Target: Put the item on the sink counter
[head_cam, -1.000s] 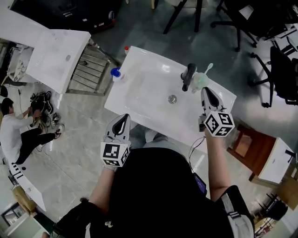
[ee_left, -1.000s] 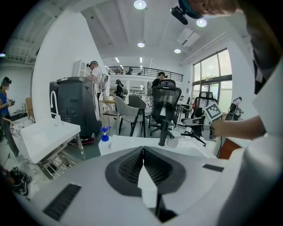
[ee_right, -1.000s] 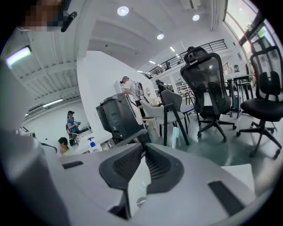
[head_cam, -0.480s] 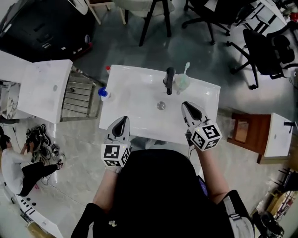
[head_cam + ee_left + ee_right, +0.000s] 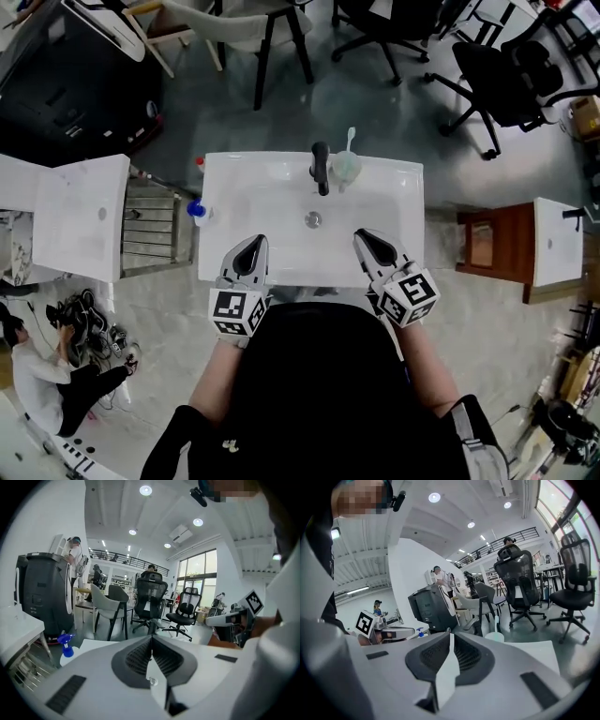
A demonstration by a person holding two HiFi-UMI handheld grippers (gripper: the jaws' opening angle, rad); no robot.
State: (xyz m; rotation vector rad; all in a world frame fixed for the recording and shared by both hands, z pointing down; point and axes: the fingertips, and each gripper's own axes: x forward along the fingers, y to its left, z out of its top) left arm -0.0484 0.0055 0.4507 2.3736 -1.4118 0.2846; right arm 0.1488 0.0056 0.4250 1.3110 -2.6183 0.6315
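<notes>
One sink (image 5: 253, 202), one faucet (image 5: 321, 167), one cup (image 5: 346, 170) and one spray bottle (image 5: 196, 210) are counted. The left gripper (image 5: 256, 241) and the right gripper (image 5: 362, 235) are held over the near rim, both fully closed, with nothing gripped.

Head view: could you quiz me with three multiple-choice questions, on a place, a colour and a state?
1. Where is the cup with the toothbrush?
A. Beside the faucet, on the sink's back rim.
B. Over the drain.
C. On the floor.
2. What colour is the spray bottle's top?
A. Red.
B. Blue.
C. Yellow.
3. How are the left gripper and right gripper?
A. Both wide open.
B. Left holds the cup.
C. Both shut, empty.
Answers: 1 A, it stands next to the black faucet. 2 B, its trigger head is blue. 3 C, both pairs of jaws meet on nothing.
</notes>
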